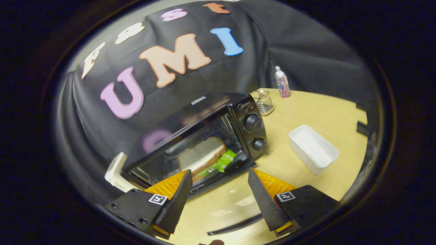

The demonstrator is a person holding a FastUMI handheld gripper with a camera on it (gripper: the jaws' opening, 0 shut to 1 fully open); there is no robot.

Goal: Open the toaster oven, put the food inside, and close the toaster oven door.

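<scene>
A black toaster oven stands on the light wooden table, its two knobs on the right side of its front. Inside it lies a sandwich of white bread with green lettuce poking out towards the knobs. The door seems folded down, with its dark front edge just ahead of my fingers, though I cannot tell for sure. My gripper is open with nothing between its fingers, close in front of the oven's mouth.
An empty white rectangular tray sits on the table right of the oven. Behind the oven are a small wire holder and a white bottle. A cream-coloured object lies by the oven's left corner.
</scene>
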